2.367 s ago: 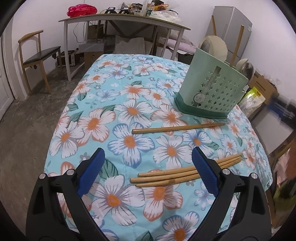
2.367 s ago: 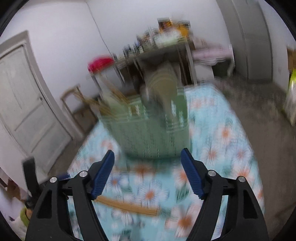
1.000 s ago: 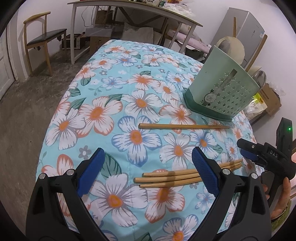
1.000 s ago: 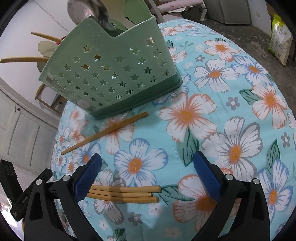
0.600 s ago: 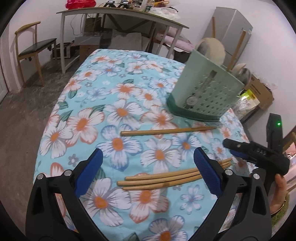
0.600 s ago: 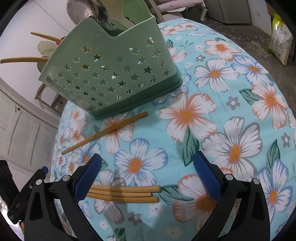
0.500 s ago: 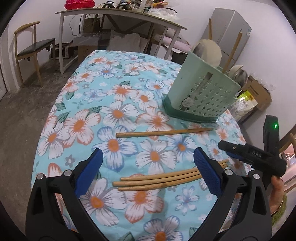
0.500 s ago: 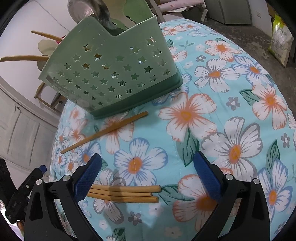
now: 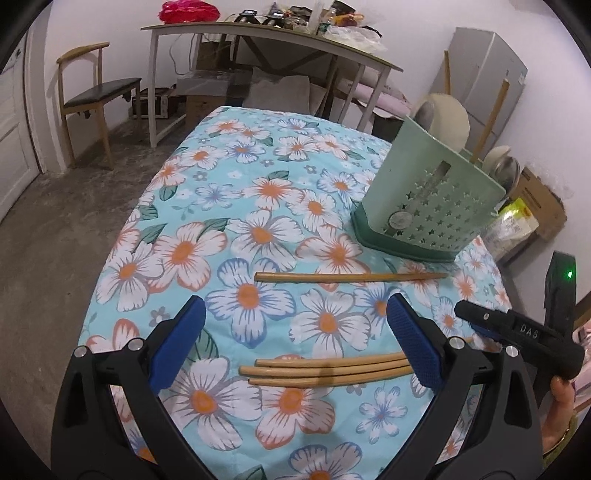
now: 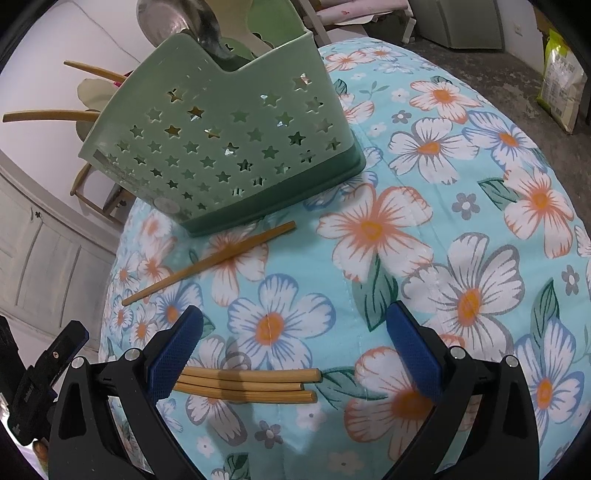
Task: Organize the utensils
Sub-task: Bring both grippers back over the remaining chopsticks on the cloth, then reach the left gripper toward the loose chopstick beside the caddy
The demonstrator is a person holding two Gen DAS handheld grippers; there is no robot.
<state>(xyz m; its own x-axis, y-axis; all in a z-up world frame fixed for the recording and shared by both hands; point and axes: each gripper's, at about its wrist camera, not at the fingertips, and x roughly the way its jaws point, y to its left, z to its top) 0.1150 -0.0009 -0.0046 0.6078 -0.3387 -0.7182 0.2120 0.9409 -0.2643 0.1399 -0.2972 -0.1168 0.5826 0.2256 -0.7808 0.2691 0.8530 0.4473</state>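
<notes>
Three wooden chopsticks [image 9: 325, 371] lie bundled on the floral tablecloth [image 9: 221, 192], just in front of my open, empty left gripper [image 9: 295, 339]. A single chopstick [image 9: 351, 277] lies farther on, near a green star-holed utensil holder [image 9: 428, 206] that holds ladles and chopsticks. In the right wrist view the bundle [image 10: 247, 384] lies close before my open, empty right gripper [image 10: 295, 343], nearer its left finger; the single chopstick [image 10: 210, 262] and holder [image 10: 225, 147] are beyond. The right gripper also shows at the right edge of the left wrist view [image 9: 517, 336].
The round table's edge drops off on all sides. A wooden chair [image 9: 96, 107], a long cluttered desk [image 9: 266, 33], a grey fridge [image 9: 484, 77] and cardboard boxes [image 9: 543, 199] stand around. A white door [image 10: 40, 251] is behind the holder.
My left gripper has pulled back and risen slightly, so the table looks farther. The right gripper has stayed nearly still. The chopsticks and holder have not moved.
</notes>
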